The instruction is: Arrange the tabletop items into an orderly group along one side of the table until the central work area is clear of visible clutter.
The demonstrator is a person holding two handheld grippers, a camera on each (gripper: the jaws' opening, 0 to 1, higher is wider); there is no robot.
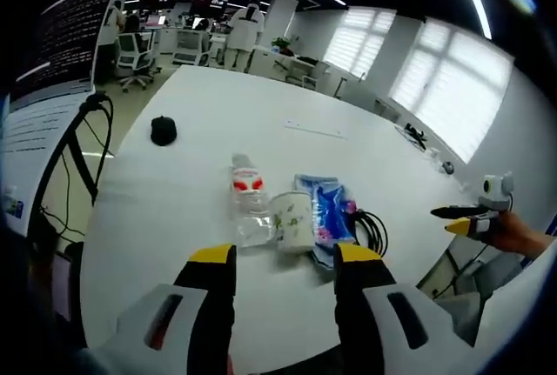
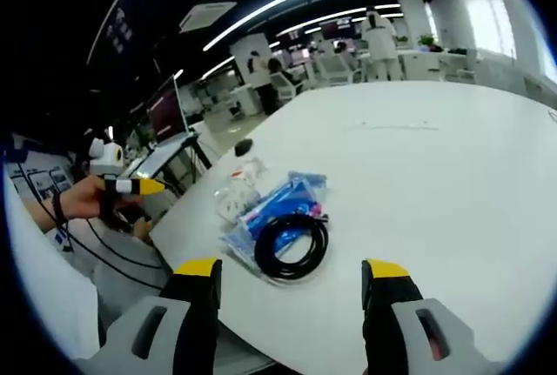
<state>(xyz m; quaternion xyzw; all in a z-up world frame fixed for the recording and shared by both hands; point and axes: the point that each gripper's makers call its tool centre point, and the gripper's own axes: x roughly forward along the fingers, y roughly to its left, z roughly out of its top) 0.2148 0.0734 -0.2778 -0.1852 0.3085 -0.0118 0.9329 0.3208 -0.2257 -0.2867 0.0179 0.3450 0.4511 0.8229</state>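
A clear plastic bottle point(image 1: 247, 197) with a red label lies near the table's near edge. Beside it sits a white patterned cup point(image 1: 292, 218), then a blue packet point(image 1: 325, 208) and a black cable coil point(image 1: 372, 229). My left gripper point(image 1: 285, 257) is open, just short of the cup, nothing between its jaws. In the right gripper view the cable coil point(image 2: 291, 244) lies closest, half on the blue packet point(image 2: 277, 207), with the bottle point(image 2: 238, 189) behind. My right gripper point(image 2: 291, 271) is open, just short of the coil. The left gripper point(image 2: 132, 186), held by a hand, hovers off the table's edge.
A small black round object point(image 1: 164, 130) sits alone farther up the white table point(image 1: 261, 105). A thin flat strip point(image 1: 313, 129) lies mid-table. A dark monitor point(image 1: 65, 31) and hanging cables point(image 1: 87, 157) stand off the left edge. The right gripper point(image 1: 470, 217) hangs beyond the right edge.
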